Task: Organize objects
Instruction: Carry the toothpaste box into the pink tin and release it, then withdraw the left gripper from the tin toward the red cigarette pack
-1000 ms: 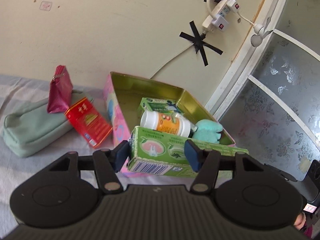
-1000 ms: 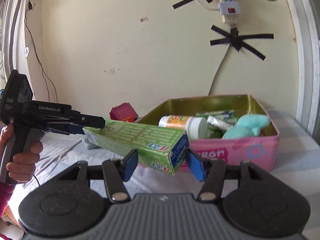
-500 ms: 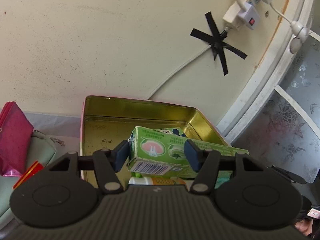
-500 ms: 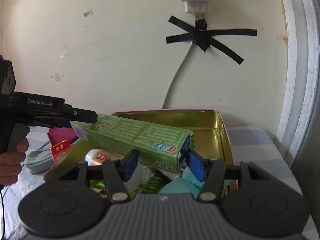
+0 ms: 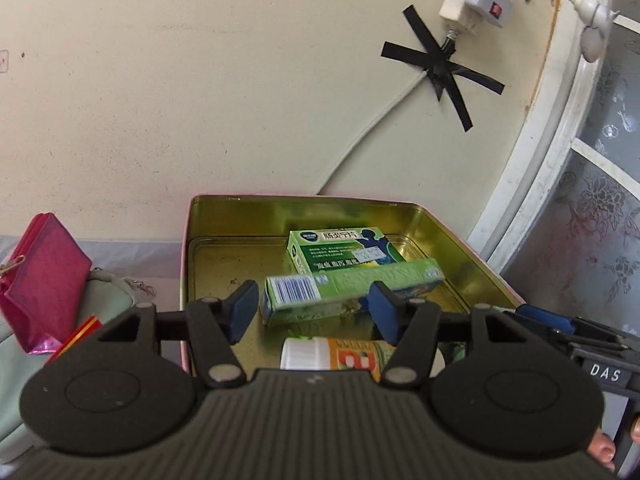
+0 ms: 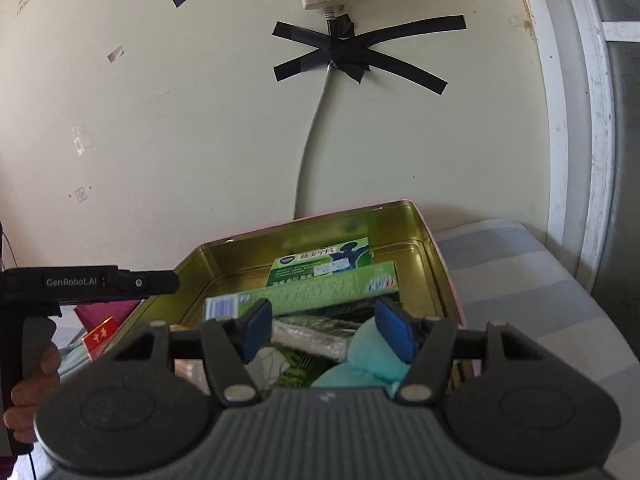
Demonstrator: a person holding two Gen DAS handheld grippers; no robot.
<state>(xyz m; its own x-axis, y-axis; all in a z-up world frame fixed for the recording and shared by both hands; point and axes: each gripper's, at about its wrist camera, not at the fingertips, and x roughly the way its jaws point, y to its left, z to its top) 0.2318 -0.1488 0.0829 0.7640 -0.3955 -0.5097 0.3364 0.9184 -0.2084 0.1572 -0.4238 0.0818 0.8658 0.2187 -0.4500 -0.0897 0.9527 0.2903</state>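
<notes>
Left gripper (image 5: 312, 312): fingers spread, gripping nothing; poised above the tin, pointing toward 12 o'clock.
Right gripper (image 6: 326, 330): fingers spread, gripping nothing; poised above the tin's near end.
Long box (image 5: 352, 288): green, blurred; inside the tin, clear of both grippers, its barcode end toward 9 o'clock; leans against the flat box.
Tin (image 5: 186, 264): gold inside, pink outside; on striped cloth against the wall.
Flat box (image 5: 344, 250): green; in the tin at 12 o'clock of the long box.
Bottle (image 5: 332, 354): white cap, orange label; on its side at 6 o'clock of the long box.
Plush (image 6: 368, 356): teal; in the tin's near right corner.
Pouch (image 5: 44, 280): pink; outside the tin at 9 o'clock.
</notes>
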